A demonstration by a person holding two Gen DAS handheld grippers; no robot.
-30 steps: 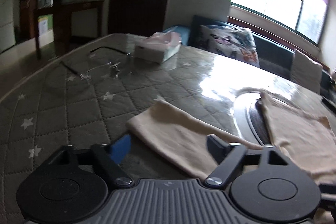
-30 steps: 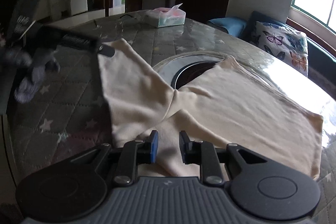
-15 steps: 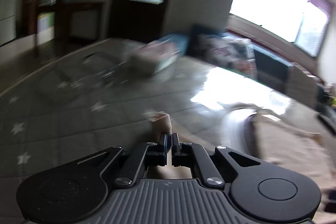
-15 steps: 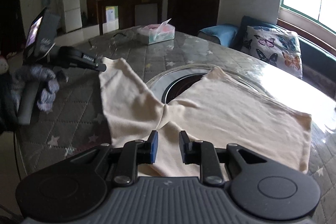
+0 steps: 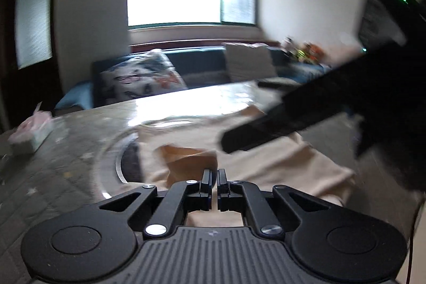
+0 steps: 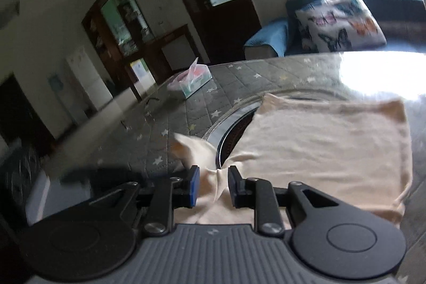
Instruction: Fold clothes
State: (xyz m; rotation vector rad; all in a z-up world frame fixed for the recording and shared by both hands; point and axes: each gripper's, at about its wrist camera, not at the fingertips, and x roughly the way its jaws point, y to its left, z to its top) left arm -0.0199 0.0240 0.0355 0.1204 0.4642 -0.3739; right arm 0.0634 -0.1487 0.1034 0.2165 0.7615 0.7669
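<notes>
In the left wrist view, the left gripper (image 5: 214,178) has its fingers pressed almost together on a raised flap of the cream garment (image 5: 279,159), which rises at twelve o'clock from the tips and shows a darker underside. The rest of the cloth lies on the quilted table (image 5: 53,164), partly over the round inset (image 5: 125,151) at ten o'clock. The right gripper's dark body crosses the picture at two o'clock, blurred. In the right wrist view, the right gripper (image 6: 212,185) has its jaws partly spread, with a bunched neck of the garment (image 6: 319,148) between the pads; whether they actually grip it cannot be told. The broad panel lies flat toward one o'clock, and a lifted tip curls at eleven o'clock. A tissue box (image 6: 192,81) sits well apart at eleven. The fold looks barely begun: one sleeve-like part is lifted, and everything else remains.
</notes>
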